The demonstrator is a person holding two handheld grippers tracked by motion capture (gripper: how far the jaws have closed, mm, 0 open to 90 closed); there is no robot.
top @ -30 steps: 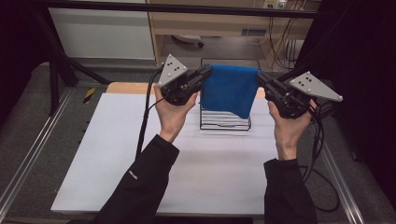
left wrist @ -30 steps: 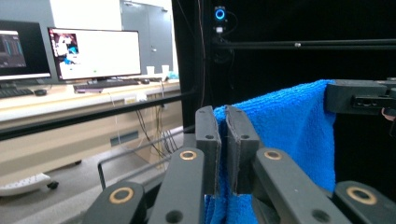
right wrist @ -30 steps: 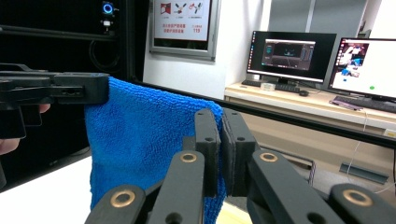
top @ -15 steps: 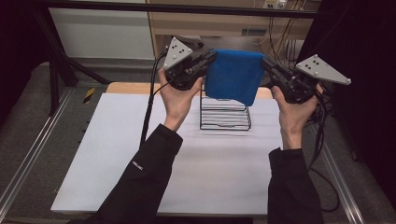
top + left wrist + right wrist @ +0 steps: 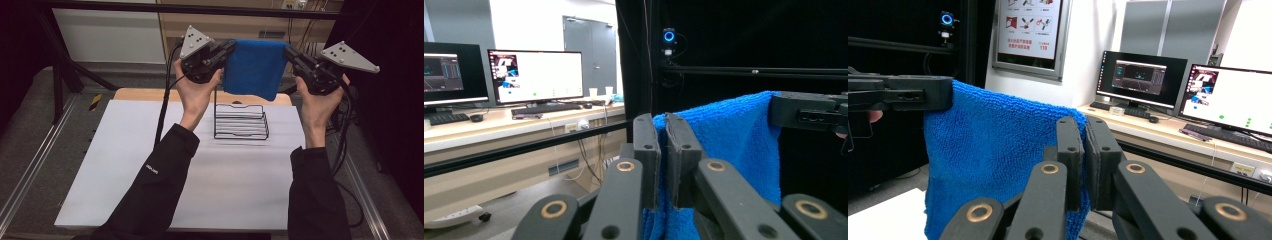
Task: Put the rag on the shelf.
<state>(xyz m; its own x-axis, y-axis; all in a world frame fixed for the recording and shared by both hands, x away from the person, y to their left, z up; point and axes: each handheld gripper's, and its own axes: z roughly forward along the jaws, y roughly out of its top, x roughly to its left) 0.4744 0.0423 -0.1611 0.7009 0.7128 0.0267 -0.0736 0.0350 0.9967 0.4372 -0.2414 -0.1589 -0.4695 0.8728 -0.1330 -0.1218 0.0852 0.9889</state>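
Blue terry-cloth towel (image 5: 255,67) hung limp, light, soft between left gripper (image 5: 227,49) and right gripper (image 5: 291,52); fingers clamped top corners, best hold.

Left gripper (image 5: 663,165) pinching blue towel (image 5: 729,135) (corner between fingers), monitors (image 5: 535,75) behind

Black long sleeves (image 5: 150,192), small white logo on left. Black claws (image 5: 227,48), grey dotted triangular plates (image 5: 196,40), brass-ringed pivots (image 5: 555,209), black cables (image 5: 163,112).
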